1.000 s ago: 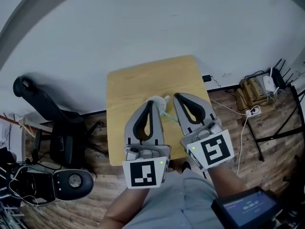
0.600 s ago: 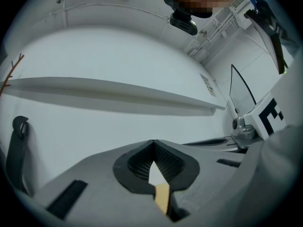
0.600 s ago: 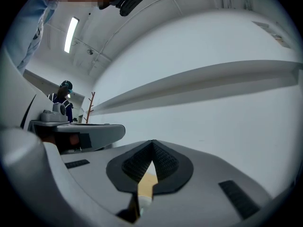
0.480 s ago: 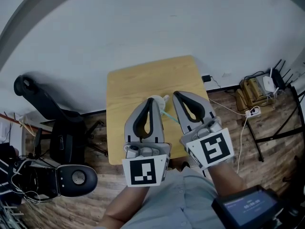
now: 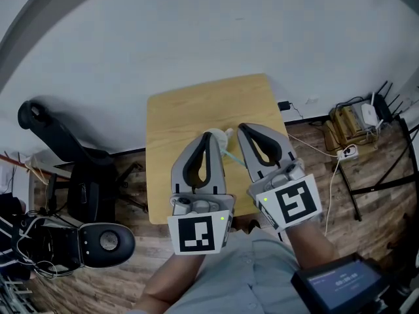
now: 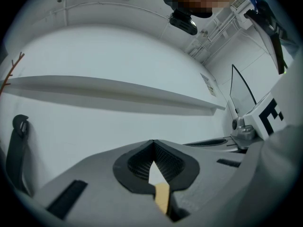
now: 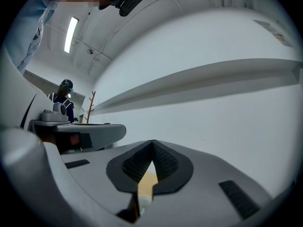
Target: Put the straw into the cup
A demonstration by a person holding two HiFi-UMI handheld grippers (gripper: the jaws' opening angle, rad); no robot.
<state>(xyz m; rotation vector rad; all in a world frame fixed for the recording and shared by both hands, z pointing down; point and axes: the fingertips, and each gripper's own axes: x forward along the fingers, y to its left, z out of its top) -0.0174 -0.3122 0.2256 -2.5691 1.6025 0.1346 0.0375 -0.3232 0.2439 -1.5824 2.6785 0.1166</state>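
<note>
A small square wooden table [image 5: 190, 110] stands below me. On it, a pale translucent cup [image 5: 222, 137] lies between my two grippers, and a teal straw [image 5: 233, 159] lies on the tabletop just below it. My left gripper [image 5: 209, 138] hovers over the table's near half with its jaws shut and nothing between them; its tips sit right beside the cup. My right gripper [image 5: 241, 129] is alongside, also shut and holding nothing. In the left gripper view the left gripper [image 6: 152, 141] shows only a sliver of table through its jaws. The right gripper [image 7: 152, 141] shows table and a bit of white below.
A black office chair [image 5: 65, 149] stands left of the table on the wood floor. A black round-topped device [image 5: 101, 242] sits at lower left. A wooden rack with cables [image 5: 353, 123] and a power strip [image 5: 347, 153] are at the right. The white wall lies beyond.
Both grippers hold the same pose over the table. The black device on the floor at lower left has shifted slightly to the right.
</note>
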